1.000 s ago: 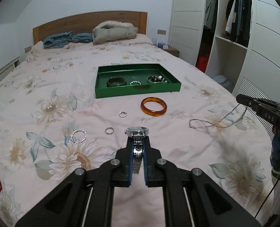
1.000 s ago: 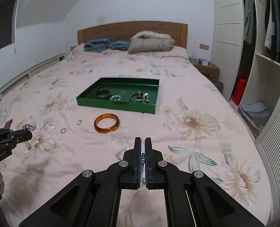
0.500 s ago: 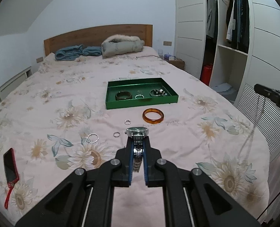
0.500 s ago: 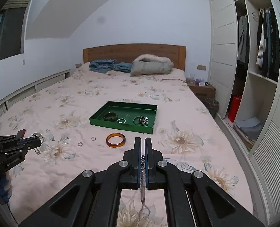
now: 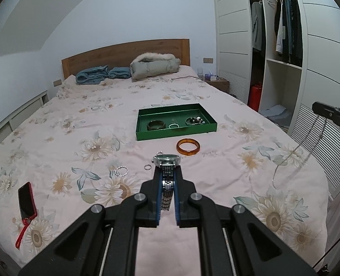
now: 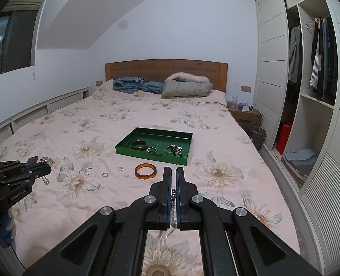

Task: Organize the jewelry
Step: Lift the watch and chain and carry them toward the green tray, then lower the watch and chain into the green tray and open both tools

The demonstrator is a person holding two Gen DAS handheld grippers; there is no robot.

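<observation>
Both grippers are riding higher and farther back from the bedspread than a second ago, so far more of the room is showing, and the chain is now swinging free of the sheet. In the left wrist view the left gripper is clamping the metal band of the watch, its face poking out just past the fingertips; in the right wrist view the right gripper is pinching the chain necklace between nearly shut jaws, the rest of the chain draping down at 3 o'clock in the left view. The green tray at 12 o'clock is already holding a dark bangle, a small ring and a beaded bracelet — so the sorting is looking roughly half done. Two held pieces are waiting for delivery, and the amber bangle, the twisted silver ring and two small rings are lying loose between the grippers and the tray. A red phone is sitting well apart at 8 o'clock. Open bedspread is running all the way to the tray; its low wall is the edge to clear, and the mattress edge at 3 o'clock — beside the wardrobe — is where a swinging chain could slip off.
</observation>
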